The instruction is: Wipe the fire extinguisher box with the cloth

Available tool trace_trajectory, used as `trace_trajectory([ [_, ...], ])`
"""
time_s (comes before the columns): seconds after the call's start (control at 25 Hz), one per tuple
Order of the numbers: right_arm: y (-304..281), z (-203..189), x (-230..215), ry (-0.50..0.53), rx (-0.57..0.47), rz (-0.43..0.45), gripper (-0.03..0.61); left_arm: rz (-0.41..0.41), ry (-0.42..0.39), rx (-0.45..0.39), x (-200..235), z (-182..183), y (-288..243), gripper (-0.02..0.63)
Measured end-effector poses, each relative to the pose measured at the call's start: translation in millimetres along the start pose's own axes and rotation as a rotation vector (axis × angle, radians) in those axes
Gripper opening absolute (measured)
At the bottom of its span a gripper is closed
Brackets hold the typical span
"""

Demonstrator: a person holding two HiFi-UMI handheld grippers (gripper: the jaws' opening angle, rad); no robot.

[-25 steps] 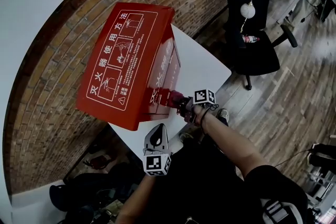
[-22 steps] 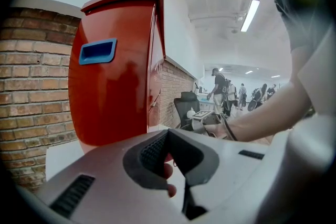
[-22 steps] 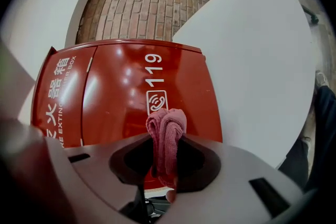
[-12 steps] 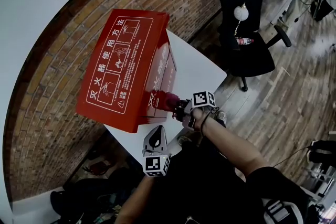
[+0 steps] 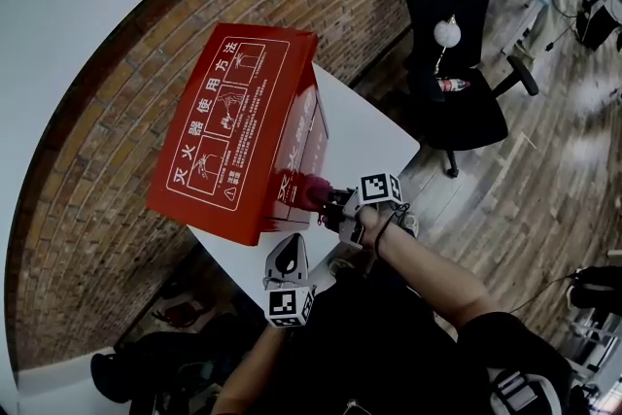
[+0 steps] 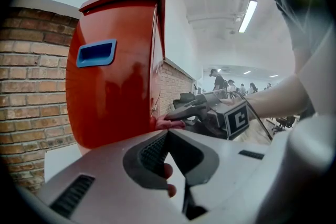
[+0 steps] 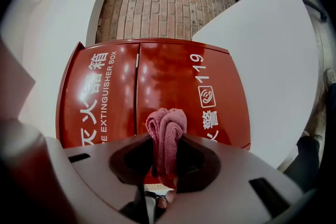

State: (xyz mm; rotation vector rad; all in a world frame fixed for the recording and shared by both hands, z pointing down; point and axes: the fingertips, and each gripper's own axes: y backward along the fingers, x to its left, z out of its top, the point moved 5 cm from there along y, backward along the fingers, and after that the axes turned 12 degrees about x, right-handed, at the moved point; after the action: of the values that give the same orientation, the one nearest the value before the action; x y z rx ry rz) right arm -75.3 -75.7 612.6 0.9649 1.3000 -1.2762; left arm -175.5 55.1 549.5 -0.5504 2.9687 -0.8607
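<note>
A white table (image 5: 374, 126) stands by a brick wall (image 5: 107, 160), with a wooden floor (image 5: 544, 180) and a black office chair (image 5: 457, 63) beyond. On it sits a glossy red fire extinguisher box (image 5: 238, 126) with white lettering. The right gripper (image 7: 167, 155) clamps a pink cloth (image 7: 167, 131) against the box front. The left gripper (image 6: 170, 160) has its jaws together, empty.

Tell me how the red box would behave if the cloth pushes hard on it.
The box looks tall on a smooth white table, so it may slide or tip. Its glossy panels look stiff, probably slippery under the cloth.
</note>
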Motion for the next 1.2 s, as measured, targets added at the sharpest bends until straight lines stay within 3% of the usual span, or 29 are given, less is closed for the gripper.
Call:
trace_trajectory([
  [0.84, 9, -9, 58, 0.036, 0.011, 0.064, 0.106, 0.0, -0.019, -0.014, 4, 3, 8, 0.028],
  [1.2, 13, -13, 89, 0.036, -0.006, 0.157, 0.106, 0.007, -0.019, -0.012, 9, 0, 9, 0.028],
])
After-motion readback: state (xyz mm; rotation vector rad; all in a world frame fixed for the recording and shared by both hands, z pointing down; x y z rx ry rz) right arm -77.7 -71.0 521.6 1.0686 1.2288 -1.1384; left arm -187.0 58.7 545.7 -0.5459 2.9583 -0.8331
